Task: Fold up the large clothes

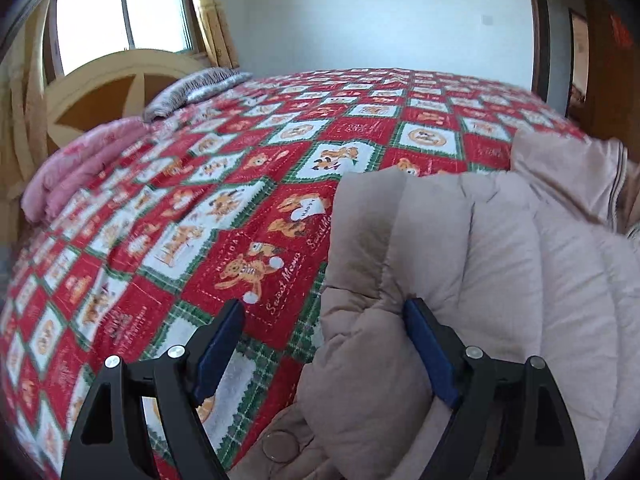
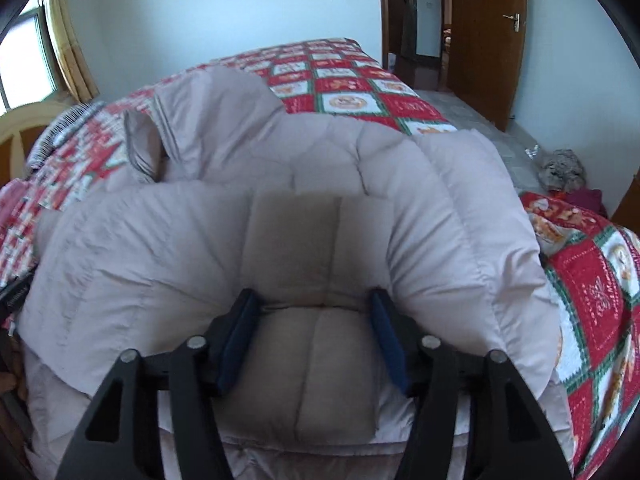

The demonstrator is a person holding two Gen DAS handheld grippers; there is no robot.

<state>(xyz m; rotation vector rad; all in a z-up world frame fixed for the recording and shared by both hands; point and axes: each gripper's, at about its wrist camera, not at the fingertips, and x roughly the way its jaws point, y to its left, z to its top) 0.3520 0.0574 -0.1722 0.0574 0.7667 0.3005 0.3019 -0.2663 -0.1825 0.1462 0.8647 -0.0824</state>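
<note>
between the blue pads of my right claw (image 2: 314, 304) sits a thick roll of the beige puffer jacket (image 2: 280, 184), right at a stitched seam, but the jaws stand apart and neither pad looks to be pressing into the fabric, so i read it as not gripping. the padding bulges up ahead of that claw and falls away to both sides, which suits a fold laid over onto the body of the coat: the bulk stays put under its own weight without my holding it.

my left claw (image 1: 324, 308) is spread wide and holds nothing. its right pad (image 1: 424, 344) is against or just above the jacket's puffed edge, i cannot tell which, while its left pad (image 1: 224, 340) hangs over the bare red christmas patchwork quilt (image 1: 248, 216). i judge it is lined up on that near edge so the next bite can take the loose side and carry it inward. a round snap button (image 1: 280, 445) shows low beneath this claw, so the front placket is probably close under it.

far ahead and to the left of the left claw, a folded pink blanket (image 1: 80, 164) and a grey striped cloth (image 1: 192, 88) lie by the headboard (image 1: 100, 80), well clear of the work. beyond the right claw the collar (image 2: 140, 148) lies tipped toward the quilt's far side.
</note>
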